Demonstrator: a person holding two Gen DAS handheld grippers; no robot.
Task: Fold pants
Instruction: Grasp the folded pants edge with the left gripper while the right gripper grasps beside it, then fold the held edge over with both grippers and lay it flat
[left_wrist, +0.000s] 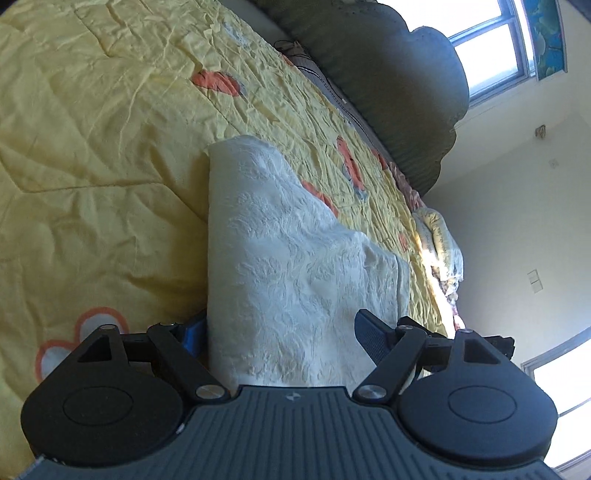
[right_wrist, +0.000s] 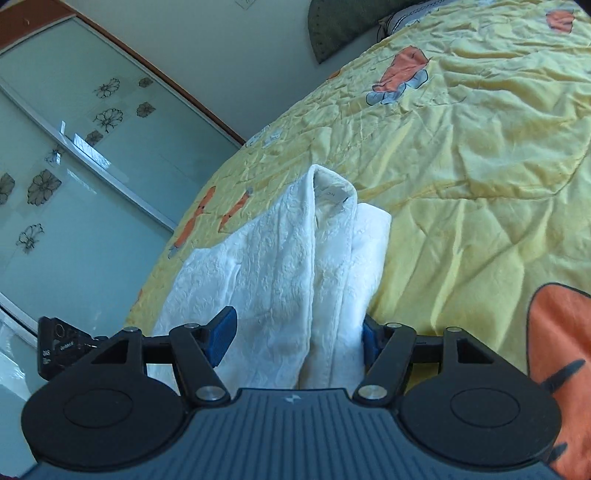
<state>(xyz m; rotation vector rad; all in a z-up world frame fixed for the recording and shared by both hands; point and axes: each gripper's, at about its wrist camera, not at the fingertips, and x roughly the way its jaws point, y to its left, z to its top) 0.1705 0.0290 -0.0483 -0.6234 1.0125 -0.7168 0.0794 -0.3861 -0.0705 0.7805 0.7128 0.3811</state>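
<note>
Lying folded on the yellow quilt (left_wrist: 92, 147) of a bed, white pants (left_wrist: 280, 266) pass between both tools | left tool (left_wrist: 280, 332) jaws spread, pads off cloth | right tool (right_wrist: 295, 332) likewise agape, cloth between.

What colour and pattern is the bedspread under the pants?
The bedspread is pale yellow with orange cartoon figures, clearest in the right wrist view.

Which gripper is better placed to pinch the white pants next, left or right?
Right, probably. A thick fold of the white pants runs between the open jaws of the right gripper. The left gripper straddles a broad flat panel, one fingertip lying over the cloth.
</note>
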